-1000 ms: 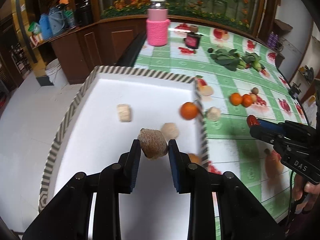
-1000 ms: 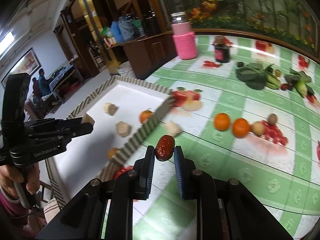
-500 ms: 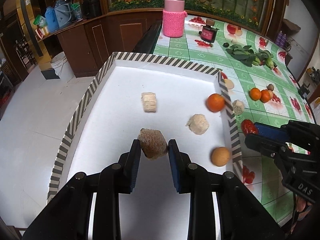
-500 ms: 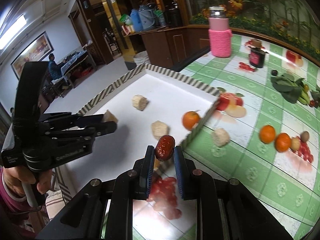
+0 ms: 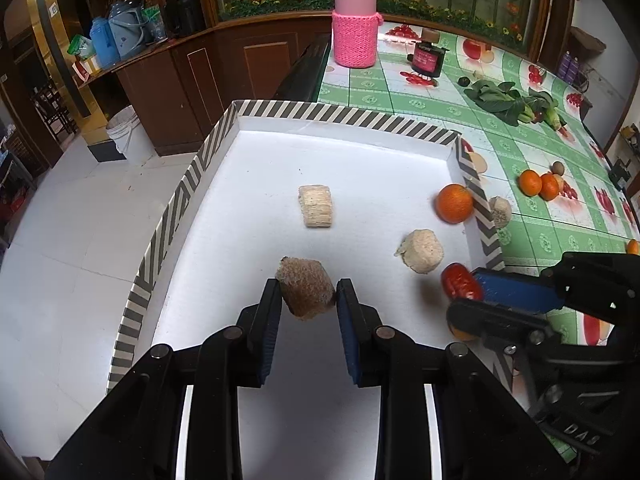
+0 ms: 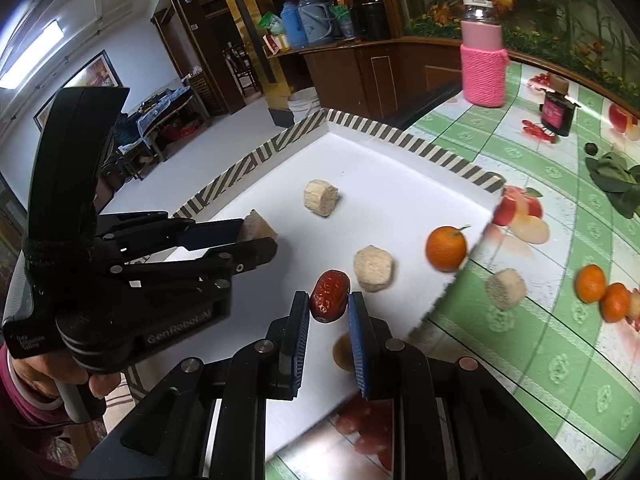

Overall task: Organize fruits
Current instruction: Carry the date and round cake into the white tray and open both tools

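Note:
My left gripper (image 5: 307,294) is shut on a brown rough chunk (image 5: 306,292) and holds it above the white tray (image 5: 360,148) with a striped rim. My right gripper (image 6: 329,304) is shut on a red date (image 6: 330,295) over the tray's near right part; it also shows in the left wrist view (image 5: 460,280). In the tray lie two pale chunks (image 5: 316,205) (image 5: 421,250), an orange (image 5: 454,203) and a tan round fruit (image 6: 342,354). The left gripper shows in the right wrist view (image 6: 256,236).
On the green fruit-print tablecloth (image 5: 532,208) lie another pale chunk (image 5: 500,211), two oranges (image 5: 538,184), a small brown fruit (image 5: 557,168), leafy greens (image 5: 516,102), a dark jar (image 5: 429,58) and a pink-sleeved bottle (image 5: 355,26). The floor drops off left of the tray.
Both grippers have moved left and further over the tray with their loads still held. The right gripper with the date has crossed the tray's right rim.

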`<state>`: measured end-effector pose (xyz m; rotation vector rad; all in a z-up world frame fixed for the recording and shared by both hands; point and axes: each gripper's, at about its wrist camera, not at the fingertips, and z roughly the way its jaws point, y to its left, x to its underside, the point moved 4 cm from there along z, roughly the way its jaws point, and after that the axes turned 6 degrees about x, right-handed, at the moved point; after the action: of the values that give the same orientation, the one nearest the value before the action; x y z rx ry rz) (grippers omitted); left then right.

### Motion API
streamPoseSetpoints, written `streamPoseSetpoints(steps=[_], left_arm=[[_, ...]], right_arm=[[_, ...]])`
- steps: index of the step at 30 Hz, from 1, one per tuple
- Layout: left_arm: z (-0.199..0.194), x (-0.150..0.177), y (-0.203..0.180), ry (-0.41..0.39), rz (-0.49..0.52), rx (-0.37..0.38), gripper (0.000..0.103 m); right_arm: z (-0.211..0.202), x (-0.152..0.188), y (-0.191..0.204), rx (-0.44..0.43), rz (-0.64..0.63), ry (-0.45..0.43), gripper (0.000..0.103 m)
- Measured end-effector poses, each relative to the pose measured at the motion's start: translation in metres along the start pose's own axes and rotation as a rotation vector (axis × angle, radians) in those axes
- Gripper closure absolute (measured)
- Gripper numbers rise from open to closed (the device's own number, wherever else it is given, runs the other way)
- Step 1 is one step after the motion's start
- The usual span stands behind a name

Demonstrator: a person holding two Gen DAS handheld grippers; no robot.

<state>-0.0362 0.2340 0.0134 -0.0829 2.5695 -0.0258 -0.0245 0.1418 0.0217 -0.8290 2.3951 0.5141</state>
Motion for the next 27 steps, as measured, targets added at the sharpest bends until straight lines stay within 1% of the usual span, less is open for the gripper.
streamPoseSetpoints(steps=[16,20,22,24,25,26,27], left_arm=[[0.019,-0.001,0.008,0.045,-0.014,-0.023,0.077],[0.022,0.000,0.009,0.058,-0.022,-0.028,0.077],[0.021,0.000,0.010,0.055,-0.027,-0.034,0.077],[0.021,0.001,0.011,0.058,-0.032,-0.034,0.076],[0.021,0.001,0.012,0.060,-0.036,-0.035,0.075],[0.020,0.001,0.012,0.061,-0.041,-0.039,0.069],[0.019,0.000,0.012,0.058,-0.044,-0.039,0.059]], right_arm=[[0.040,-0.003,0.015,0.025,-0.066,0.074,0.083],[0.045,-0.001,0.015,0.053,-0.075,0.073,0.082],[0.043,-0.002,0.012,0.030,-0.049,0.067,0.076],[0.040,-0.002,0.009,0.025,-0.037,0.063,0.069],[0.037,-0.002,0.008,0.022,-0.031,0.059,0.069],[0.033,-0.002,0.006,0.018,-0.025,0.056,0.068],[0.030,-0.001,0.004,0.018,-0.021,0.057,0.066]])
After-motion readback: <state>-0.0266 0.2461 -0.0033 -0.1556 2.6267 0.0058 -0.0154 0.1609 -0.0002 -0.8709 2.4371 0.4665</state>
